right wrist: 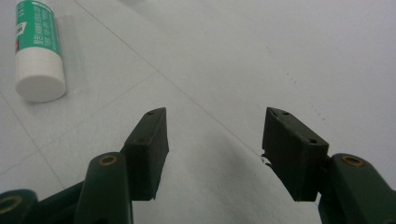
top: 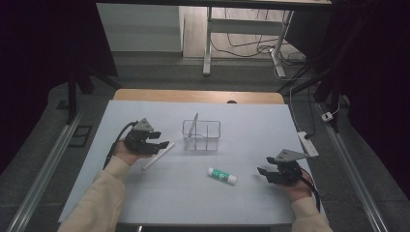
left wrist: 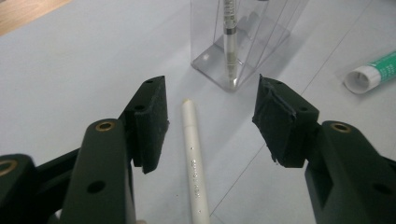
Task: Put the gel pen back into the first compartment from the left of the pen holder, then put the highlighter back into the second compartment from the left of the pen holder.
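A white pen lies flat on the pale table sheet. My left gripper hovers over it, open, with the pen lying between the jaws and touching neither pad. A clear plastic holder stands just beyond, with another pen leaning upright inside it. A green-and-white glue stick lies toward the front right. My right gripper rests open to the right of it, nothing between its jaws.
The table's wooden far edge shows past the sheet. A white power strip lies off the right edge. Metal rails run along both sides, and a desk frame with cables stands on the floor behind.
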The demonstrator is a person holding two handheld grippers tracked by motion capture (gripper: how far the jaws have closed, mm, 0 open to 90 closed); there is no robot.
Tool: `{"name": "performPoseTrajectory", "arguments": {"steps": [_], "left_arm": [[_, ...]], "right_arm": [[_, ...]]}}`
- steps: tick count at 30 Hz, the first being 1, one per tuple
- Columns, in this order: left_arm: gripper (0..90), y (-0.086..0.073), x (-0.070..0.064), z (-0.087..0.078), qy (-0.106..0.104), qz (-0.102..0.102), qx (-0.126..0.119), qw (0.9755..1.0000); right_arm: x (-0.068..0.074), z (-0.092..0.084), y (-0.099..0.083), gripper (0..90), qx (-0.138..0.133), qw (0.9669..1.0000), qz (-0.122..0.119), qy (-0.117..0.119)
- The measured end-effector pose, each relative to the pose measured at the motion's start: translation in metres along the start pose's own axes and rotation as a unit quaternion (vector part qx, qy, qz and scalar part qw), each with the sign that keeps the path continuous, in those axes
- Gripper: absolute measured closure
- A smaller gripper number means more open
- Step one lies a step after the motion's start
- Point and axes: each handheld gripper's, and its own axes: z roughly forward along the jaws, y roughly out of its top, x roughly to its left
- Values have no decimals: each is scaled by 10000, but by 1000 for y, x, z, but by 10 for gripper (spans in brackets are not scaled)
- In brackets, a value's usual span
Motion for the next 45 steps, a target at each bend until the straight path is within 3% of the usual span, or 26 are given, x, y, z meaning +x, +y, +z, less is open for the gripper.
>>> {"name": "performPoseTrajectory", "arguments": {"steps": [19, 33, 45], "left_arm": [[396, 23, 9, 8, 112, -5, 445, 9989], [364, 35, 22, 30, 80, -239, 990, 9948], [359, 32, 28, 50, 58, -407, 1232, 9915]], "right_arm": [[-1, -2, 0, 403, -34, 10000, 28, -13], [-2, -4, -2, 403, -18, 10000, 18, -19], [-2, -3, -3, 403, 12, 10000, 39, -33]]}}
